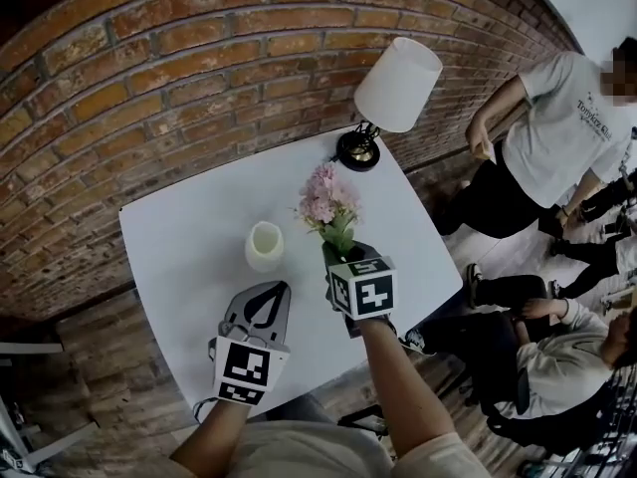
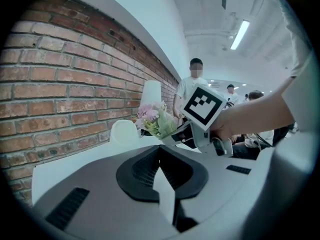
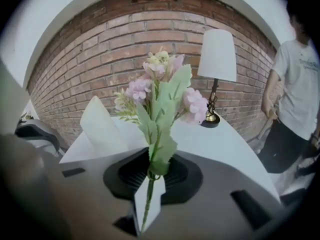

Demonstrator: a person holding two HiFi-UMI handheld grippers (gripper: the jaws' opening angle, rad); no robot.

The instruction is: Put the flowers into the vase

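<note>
The pale cylindrical vase (image 1: 265,246) stands near the middle of the white square desk (image 1: 179,257), the white-shaded table lamp (image 1: 383,103) at its far corner. The pink flower bunch (image 1: 326,202), in the right tool (image 1: 341,255), is just right of the vase.

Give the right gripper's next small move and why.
Probably carry the pink flower bunch with green leaves left over the white cylindrical vase: the right gripper grips its stem, and the vase stands to its left, holding no flowers.
</note>
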